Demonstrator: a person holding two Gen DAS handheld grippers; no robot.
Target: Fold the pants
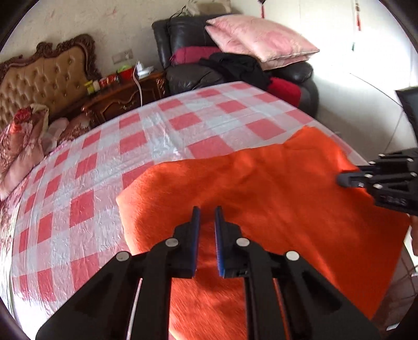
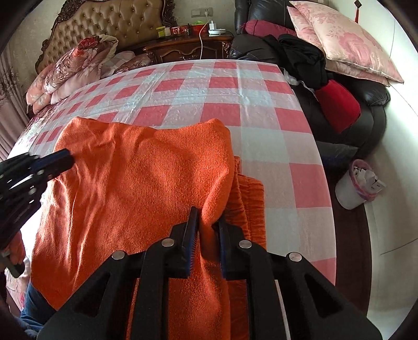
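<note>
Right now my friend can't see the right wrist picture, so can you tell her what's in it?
The right gripper pinches a fold of the orange pants, which lie spread on a red and white checked cloth. The left gripper reaches in from the left edge, touching the pants. Behind are a tufted headboard and pink pillows.

Left gripper (image 1: 207, 209) hovers slightly parted; right gripper (image 2: 207, 215) pinches fabric, both angled forward.
</note>
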